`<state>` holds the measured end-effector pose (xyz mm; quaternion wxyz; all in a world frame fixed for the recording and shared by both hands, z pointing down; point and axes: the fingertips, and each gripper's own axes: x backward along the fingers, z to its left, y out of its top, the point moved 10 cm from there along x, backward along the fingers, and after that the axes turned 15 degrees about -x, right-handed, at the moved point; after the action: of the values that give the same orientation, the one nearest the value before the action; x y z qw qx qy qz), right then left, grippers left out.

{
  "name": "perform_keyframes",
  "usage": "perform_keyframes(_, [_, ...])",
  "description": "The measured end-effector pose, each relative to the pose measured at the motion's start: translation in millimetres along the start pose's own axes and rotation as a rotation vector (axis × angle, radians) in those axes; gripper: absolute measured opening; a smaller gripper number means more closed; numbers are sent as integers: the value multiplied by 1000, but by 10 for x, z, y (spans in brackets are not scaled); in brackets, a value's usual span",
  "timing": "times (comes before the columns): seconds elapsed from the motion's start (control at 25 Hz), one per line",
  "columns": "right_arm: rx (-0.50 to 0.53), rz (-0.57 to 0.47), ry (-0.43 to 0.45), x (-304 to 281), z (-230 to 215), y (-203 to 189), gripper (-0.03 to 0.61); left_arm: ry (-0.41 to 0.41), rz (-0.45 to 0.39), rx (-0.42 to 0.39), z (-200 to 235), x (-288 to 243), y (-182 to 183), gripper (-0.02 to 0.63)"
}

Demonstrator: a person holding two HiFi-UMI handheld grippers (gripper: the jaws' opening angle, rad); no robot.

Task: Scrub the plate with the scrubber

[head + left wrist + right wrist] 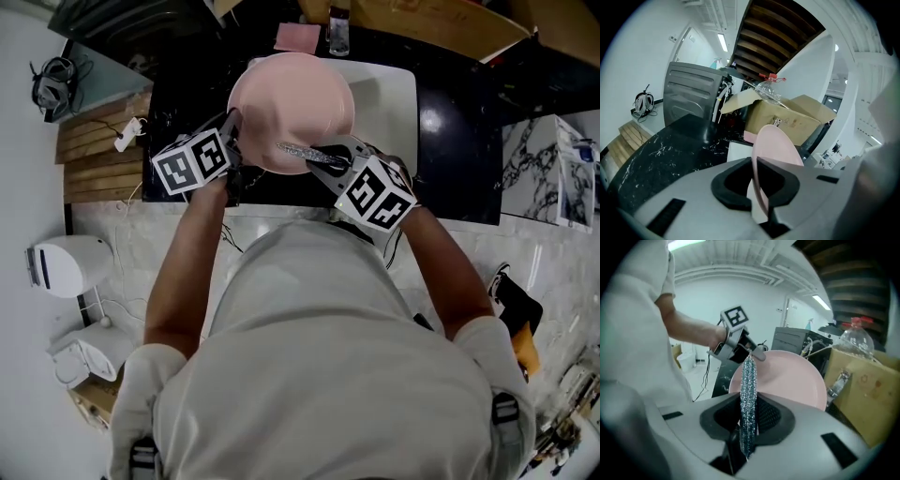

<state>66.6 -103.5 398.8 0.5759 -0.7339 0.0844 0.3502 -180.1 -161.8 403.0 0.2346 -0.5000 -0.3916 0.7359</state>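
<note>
Gripping: left gripper (pixel 758 185) jaws are clamped on the rim of the round pale pink plate (pixel 777 143), rim edge-on between the black pads in the left gripper view. Right gripper (pixel 749 420) jaws are closed on the flat silver-blue metallic mesh scrubber (pixel 748 390), which stands upright between the pads and sticks out past the fingertips.

Plate is held off the bench, tilted, at the left side of its rim in the head view, with its face towards the right gripper. Scrubber's free end lies across the lower part of that face and points towards the left gripper. Whether it presses on the plate, I cannot tell.

Under the plate sits a white rectangular slab (pixel 389 103) on the black white-veined stone bench (pixel 455 150). Behind it stand a brown cardboard box (pixel 790 123) and a clear plastic bottle with a red cap (pixel 855 341); a folded pink cloth (pixel 297 37) lies at the bench's far edge.

Both marker cubes face the head camera, just below the plate.
</note>
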Motion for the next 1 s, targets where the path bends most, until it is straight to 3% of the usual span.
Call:
perform_keyframes(0.2, [-189,-184,-80,420,-260,-134,75,0,45,29,1,-170,-91,17])
perform_keyframes(0.56, [-469,-287,-276,1174,-776,-802,75,13,143,127,-36,-566,-330,20])
perform_keyframes(1.0, [-560,-287,-336,1561,-1015,-1317,76,36,296,214,-140,-1276,-661,25])
